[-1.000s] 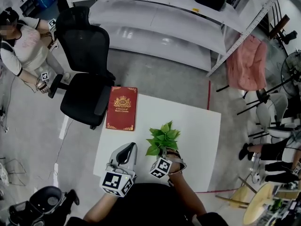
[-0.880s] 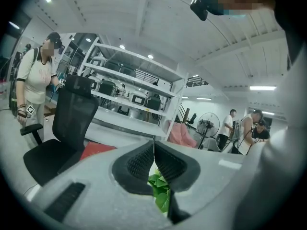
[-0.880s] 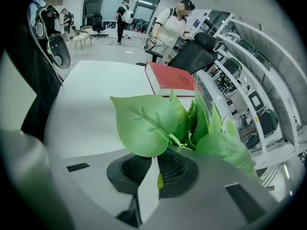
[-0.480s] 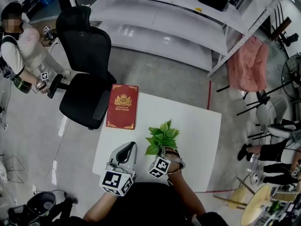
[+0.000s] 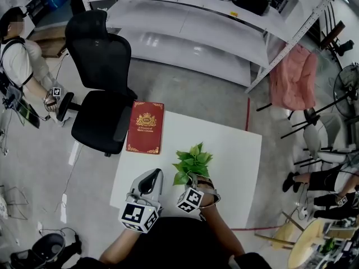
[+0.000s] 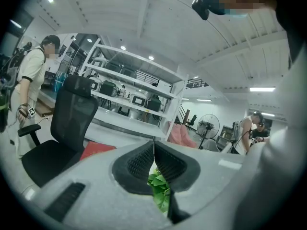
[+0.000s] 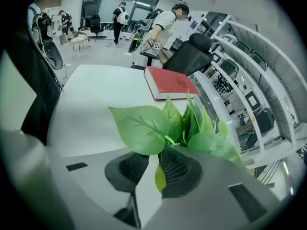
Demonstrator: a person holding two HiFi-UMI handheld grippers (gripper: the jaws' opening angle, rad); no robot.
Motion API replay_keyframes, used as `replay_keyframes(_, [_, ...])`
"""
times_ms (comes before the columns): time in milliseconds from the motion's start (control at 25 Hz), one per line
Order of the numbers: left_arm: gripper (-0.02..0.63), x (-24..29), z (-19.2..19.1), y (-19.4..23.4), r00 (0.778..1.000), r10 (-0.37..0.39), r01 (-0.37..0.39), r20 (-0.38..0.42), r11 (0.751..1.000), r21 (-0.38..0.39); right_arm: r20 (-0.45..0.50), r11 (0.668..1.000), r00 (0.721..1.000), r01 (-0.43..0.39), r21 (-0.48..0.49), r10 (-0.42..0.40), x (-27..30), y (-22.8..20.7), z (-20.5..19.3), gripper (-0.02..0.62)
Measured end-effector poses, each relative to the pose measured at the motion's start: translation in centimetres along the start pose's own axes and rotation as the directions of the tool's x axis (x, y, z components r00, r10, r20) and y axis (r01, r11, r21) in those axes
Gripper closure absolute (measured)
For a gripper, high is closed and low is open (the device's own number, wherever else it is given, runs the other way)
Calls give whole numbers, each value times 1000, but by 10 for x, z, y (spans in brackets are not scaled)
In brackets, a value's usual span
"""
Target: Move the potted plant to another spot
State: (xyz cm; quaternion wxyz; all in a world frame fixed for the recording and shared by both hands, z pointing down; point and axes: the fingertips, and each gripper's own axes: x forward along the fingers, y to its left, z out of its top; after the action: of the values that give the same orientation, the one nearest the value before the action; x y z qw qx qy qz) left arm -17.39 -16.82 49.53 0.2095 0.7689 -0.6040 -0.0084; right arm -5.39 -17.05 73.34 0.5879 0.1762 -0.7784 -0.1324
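The potted plant point(image 5: 192, 162) stands on the white table point(image 5: 235, 150) towards its near edge; only its green leaves show, the pot is hidden under my right gripper point(image 5: 197, 182). In the right gripper view the leaves point(image 7: 177, 123) rise right above my right gripper point(image 7: 152, 164), whose jaws stand a narrow gap apart with a white strip, seemingly the pot's wall, and one leaf between them. My left gripper point(image 5: 152, 175) hangs just left of the plant, jaws shut and empty. Past my left gripper point(image 6: 153, 150) in its own view the plant's leaves point(image 6: 159, 190) show.
A red book point(image 5: 145, 127) lies at the table's far left corner. A black office chair point(image 5: 101, 94) stands beyond that corner, white shelving point(image 5: 196, 32) behind it. A person point(image 5: 17, 66) stands at far left. A pink chair point(image 5: 291, 74) is at back right.
The plant and both grippers have stayed in place. The person at the far left has shifted further left and away from the chair.
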Motion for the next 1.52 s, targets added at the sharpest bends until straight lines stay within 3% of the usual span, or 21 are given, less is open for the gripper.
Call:
replay_keyframes(320, [586,-10,2,-15,1000,-23,23,18,1000,13,52,996,998,19,83,-23,-35,-7,2,537])
replay_keyframes(560, [586,-17,3,-29,999,-37,36,24,999,21,170,956,982,24,292,-77,-82,-29,6,537])
replay_keyframes(720, [586,-20,1,-41,998,-57,56,24,998,40,263,871,954,-3,491,-145,-115,-52,3,538])
replay_keyframes(880, [586,-22,-2,-52,997,-71,70,27,996,47,337,745,909,-47,666,-244,-148,-72,-4,538])
replay_keyframes(1080, [586,-25,-8,-61,997,-71,70,15,997,28,381,621,846,-77,780,-373,-187,-92,-16,538])
replay_keyframes(1240, [586,-25,-10,-70,997,-81,80,15,996,39,394,555,796,-89,827,-459,-218,-102,-23,538])
replay_keyframes(1400, [586,-26,-17,-75,997,-83,82,8,996,41,408,511,740,-101,854,-535,-245,-100,-28,563])
replay_keyframes(1520, [586,-28,-23,-78,996,-88,88,2,995,51,412,479,723,-128,869,-555,-253,-90,-33,572])
